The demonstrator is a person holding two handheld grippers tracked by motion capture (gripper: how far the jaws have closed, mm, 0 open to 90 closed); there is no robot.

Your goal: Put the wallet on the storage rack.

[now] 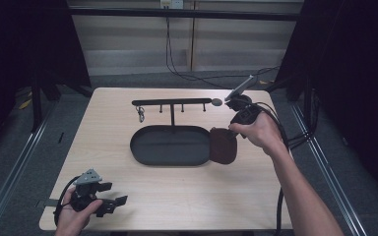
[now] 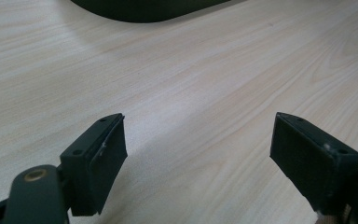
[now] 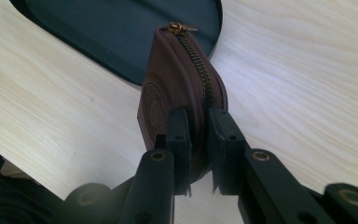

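So on my feed the left gripper (image 1: 109, 193) was parked down at the near left corner of the table (image 1: 103, 147), held low in the left hand (image 1: 74, 214). Its jaws were spread wide with nothing between them, just bare light wood grain in the left gripper view. The edge of the black oval tray (image 2: 144, 11) peeked in at the top of that view.

Moving across, the tray (image 1: 170, 145) sat mid-table, and a black rack (image 1: 172, 102) with small pegs stood just behind it, something small dangling off its left end, too tiny for me to call.

Right of the tray was the brown zip pouch (image 1: 223, 145), touching the tray's right end. In the right gripper view the right gripper (image 3: 199, 140) was clamped onto the pouch (image 3: 168, 88) along its zipper edge, holding it on edge with the brass zipper pull (image 3: 179, 29) up over the tray. The right hand (image 1: 256, 132) was gripping the tool from behind the pouch.
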